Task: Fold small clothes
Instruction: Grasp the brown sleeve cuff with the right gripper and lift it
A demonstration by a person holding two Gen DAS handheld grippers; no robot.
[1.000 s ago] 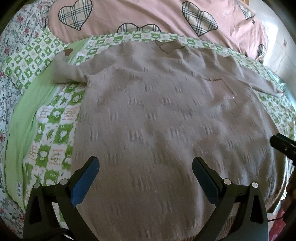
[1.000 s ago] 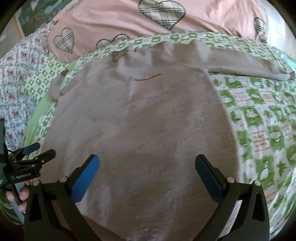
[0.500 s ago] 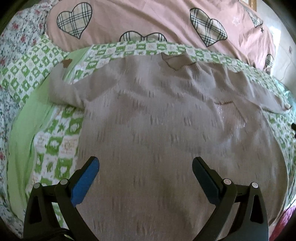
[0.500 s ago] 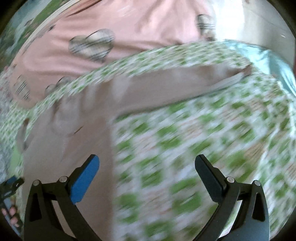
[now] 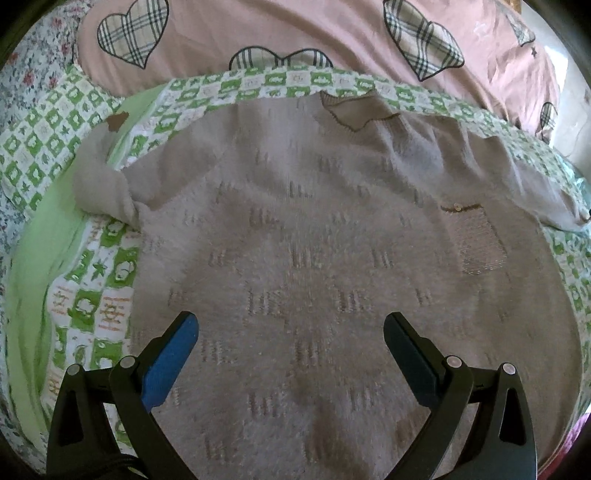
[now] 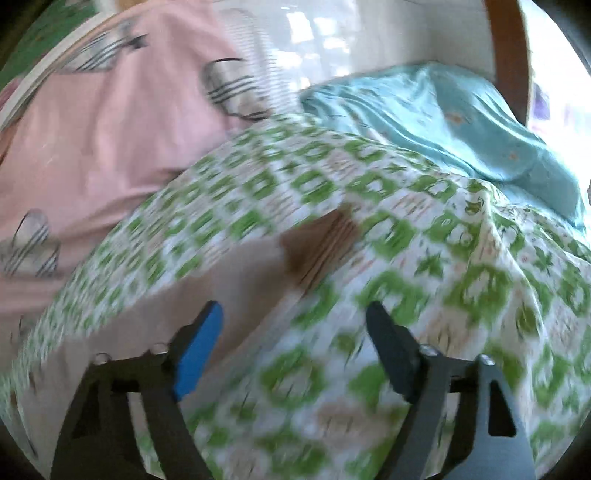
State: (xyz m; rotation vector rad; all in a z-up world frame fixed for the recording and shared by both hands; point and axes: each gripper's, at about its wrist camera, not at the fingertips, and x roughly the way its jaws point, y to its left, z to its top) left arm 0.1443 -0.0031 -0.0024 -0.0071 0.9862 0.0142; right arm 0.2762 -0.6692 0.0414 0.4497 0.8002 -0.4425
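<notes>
A taupe knit sweater (image 5: pixel 314 240) lies flat on the green-checked bed cover, neck at the far side, both sleeves spread outward. My left gripper (image 5: pixel 291 328) is open and empty above the sweater's lower body. In the blurred right wrist view, my right gripper (image 6: pixel 295 317) is open and empty just short of the sweater's right sleeve (image 6: pixel 229 280) and its brown cuff (image 6: pixel 321 243).
A pink duvet with plaid hearts (image 5: pixel 295 33) lies beyond the sweater. A light green cloth (image 5: pixel 40 251) runs along the left. A turquoise pillow (image 6: pixel 443 125) and a wooden bed frame (image 6: pixel 509 55) lie at the far right. The checked cover (image 6: pixel 461 295) surrounds the sleeve.
My right gripper swung right from over the sweater's body out to the right sleeve's cuff. My left gripper drew back slightly; the right gripper left its view.
</notes>
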